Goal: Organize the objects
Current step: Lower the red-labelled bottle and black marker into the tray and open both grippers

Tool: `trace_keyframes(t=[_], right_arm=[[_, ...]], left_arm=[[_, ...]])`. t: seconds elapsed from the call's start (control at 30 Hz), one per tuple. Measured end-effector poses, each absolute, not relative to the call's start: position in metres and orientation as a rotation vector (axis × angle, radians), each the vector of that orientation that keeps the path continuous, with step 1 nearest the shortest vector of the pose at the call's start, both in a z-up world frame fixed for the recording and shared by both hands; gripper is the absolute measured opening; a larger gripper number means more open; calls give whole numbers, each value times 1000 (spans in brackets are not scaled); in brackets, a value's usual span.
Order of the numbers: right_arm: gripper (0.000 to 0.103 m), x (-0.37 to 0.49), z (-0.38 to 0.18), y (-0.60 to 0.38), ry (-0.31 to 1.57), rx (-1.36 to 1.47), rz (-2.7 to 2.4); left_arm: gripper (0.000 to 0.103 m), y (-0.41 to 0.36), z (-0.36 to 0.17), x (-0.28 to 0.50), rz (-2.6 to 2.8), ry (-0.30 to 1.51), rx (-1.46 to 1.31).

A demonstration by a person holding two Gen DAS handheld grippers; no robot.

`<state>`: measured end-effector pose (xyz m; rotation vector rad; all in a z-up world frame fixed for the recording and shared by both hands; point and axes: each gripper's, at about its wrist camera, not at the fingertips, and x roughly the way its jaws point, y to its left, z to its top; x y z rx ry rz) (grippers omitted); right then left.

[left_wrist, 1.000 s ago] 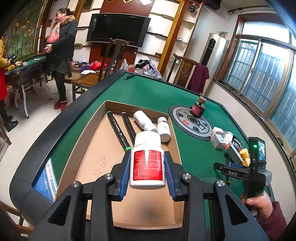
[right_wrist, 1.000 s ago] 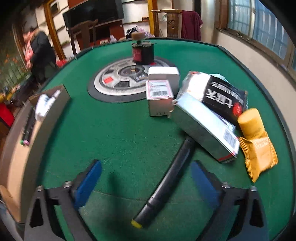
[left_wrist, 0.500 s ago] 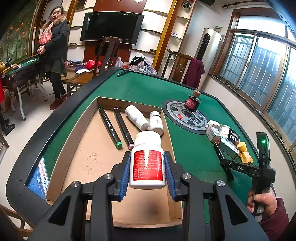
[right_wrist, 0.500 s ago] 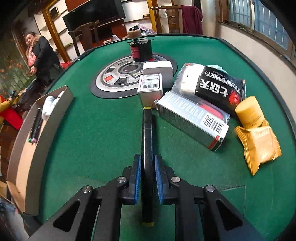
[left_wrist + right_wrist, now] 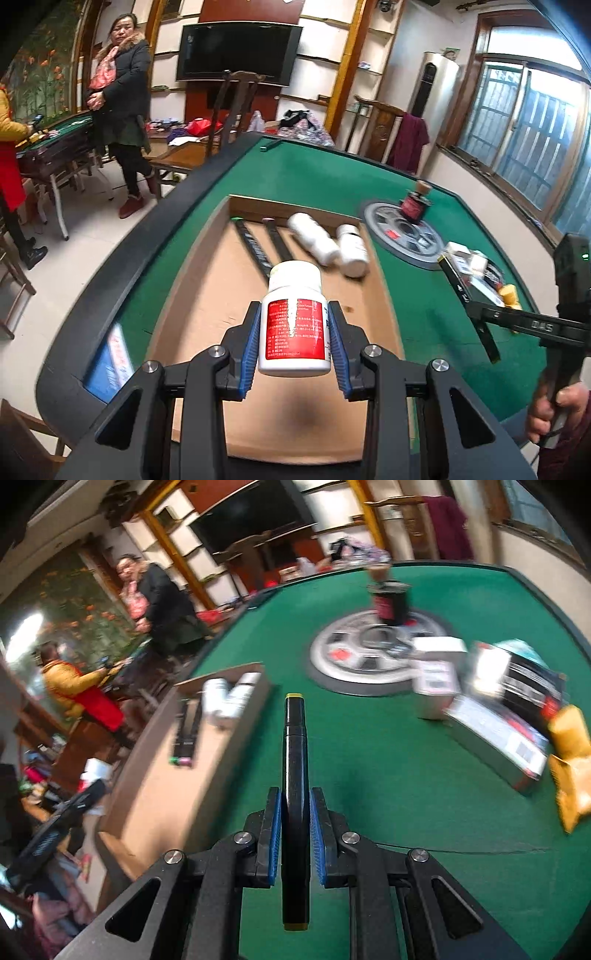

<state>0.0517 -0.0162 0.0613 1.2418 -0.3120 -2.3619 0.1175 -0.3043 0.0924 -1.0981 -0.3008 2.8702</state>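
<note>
Left wrist: left gripper (image 5: 293, 341) clamped on bottle (image 5: 294, 320) over box (image 5: 207, 295), presumably for sorting beside bottles there. Right gripper (image 5: 295, 836) clamped on marker (image 5: 294, 775), likely box-bound.

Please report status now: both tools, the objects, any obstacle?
Left tool shut on white bottle, over cardboard box. Right tool shut on black marker, above green table. Nothing seen in the way.

A television (image 5: 236, 51) hangs behind a wooden chair (image 5: 236, 107) — a standing person (image 5: 122, 110) nearby.
</note>
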Motion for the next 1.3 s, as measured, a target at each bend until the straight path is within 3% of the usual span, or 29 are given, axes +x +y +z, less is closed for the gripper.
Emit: trace_keyframes(t=[0.63,1.13,1.2,1.27,1.3], right_arm=[[17,-15,39,-185,-234,1332,-2141],[17,-59,17,-215,-135,1428,-2188],[17,-61,16,-215,-130,1426,-2192],[18,-61,16,-215,-120,1420,-2198],[18,-60,16,-216,-112,1414,-2204]], left_arm=[[33,-344,58,17,2830,-189,-1370],[34,-347,43,2,2825,-217,-1412],[40,-346,45,3,2832,-209,-1398],[59,-343,48,5,2841,-196,-1373],[61,-342,49,6,2850,-192,-1361]])
